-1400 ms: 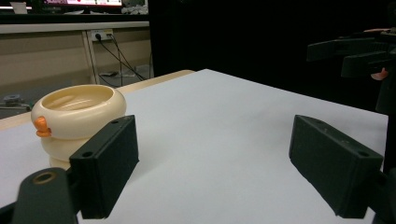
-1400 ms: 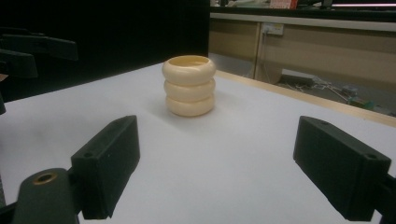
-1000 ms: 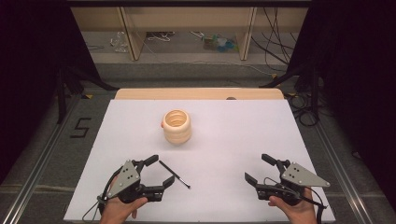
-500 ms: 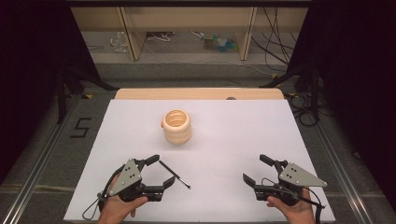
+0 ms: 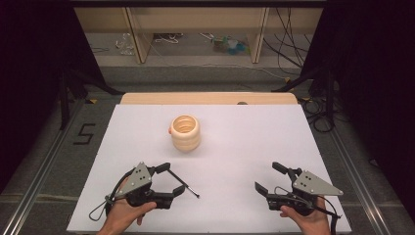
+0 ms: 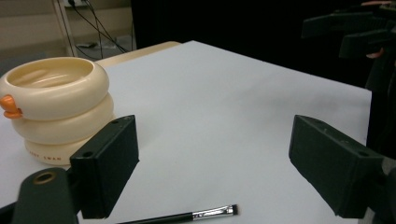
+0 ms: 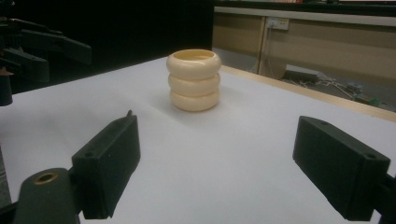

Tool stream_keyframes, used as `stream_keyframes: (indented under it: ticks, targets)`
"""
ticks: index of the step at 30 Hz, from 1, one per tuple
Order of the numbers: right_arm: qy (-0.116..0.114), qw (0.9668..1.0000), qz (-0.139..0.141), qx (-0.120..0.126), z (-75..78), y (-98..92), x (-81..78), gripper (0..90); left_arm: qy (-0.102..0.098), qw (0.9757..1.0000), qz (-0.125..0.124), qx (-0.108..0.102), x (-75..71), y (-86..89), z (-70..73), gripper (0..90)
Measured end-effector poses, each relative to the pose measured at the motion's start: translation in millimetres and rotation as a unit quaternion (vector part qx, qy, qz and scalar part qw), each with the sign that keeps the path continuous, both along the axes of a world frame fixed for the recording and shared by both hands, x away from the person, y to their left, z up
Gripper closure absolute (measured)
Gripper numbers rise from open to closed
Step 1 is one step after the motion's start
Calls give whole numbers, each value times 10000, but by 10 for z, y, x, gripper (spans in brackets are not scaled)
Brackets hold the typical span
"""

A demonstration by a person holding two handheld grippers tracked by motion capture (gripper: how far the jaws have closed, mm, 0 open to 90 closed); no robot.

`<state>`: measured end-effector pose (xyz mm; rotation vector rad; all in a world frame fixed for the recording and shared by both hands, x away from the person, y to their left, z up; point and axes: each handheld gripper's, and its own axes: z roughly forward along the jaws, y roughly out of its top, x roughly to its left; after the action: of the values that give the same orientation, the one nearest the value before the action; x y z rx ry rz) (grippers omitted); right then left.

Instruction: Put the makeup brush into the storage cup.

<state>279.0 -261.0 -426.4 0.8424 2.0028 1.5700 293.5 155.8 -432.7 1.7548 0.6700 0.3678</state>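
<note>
1. Your left tool (image 5: 172,182) sits at the near left of the white table (image 5: 244,147), jaws spread wide, gripping nothing.
2. The thin black-handled makeup brush with a silver ferrule (image 5: 188,186) lies flat on the table just beside the left tool's jaws; in the left gripper view it (image 6: 187,216) lies low between them, not touching either.
3. Your right tool (image 5: 270,178) rests at the near right, jaws likewise apart and empty.
4. The cream ribbed cup of three stacked rings (image 5: 185,133) stands upright mid-table, well apart from both tools; an orange tab (image 6: 9,106) shows on its rim.
</note>
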Motion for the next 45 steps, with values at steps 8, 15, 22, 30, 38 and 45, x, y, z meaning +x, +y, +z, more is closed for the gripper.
stream_keyframes:
  ticks: [8, 15, 22, 30, 38, 45]
  targets:
    - [73, 10000, 33, -18, -4, -1, 6, 160, 68, 9976, -203, 652, 96, -6, 33, 160]
    - [37, 10000, 41, 80, -18, 8, 17, 162, 233, 9871, -504, 1500, 257, -91, 79, 162]
    - [72, 10000, 52, 1, -16, 2, 14, 166, 256, 9781, -742, 1928, 366, -139, 148, 182]
    - [101, 9999, 82, -76, -18, 1, 17, 166, 367, 9730, -887, 2101, 449, -207, 121, 179]
    - [114, 9998, 164, 54, -37, 24, 27, 167, 517, 9510, -1249, 2779, 576, -269, 31, 177]
    - [131, 9998, 146, -59, -30, 15, 23, 166, 636, 9421, -1430, 2966, 646, -357, -12, 179]
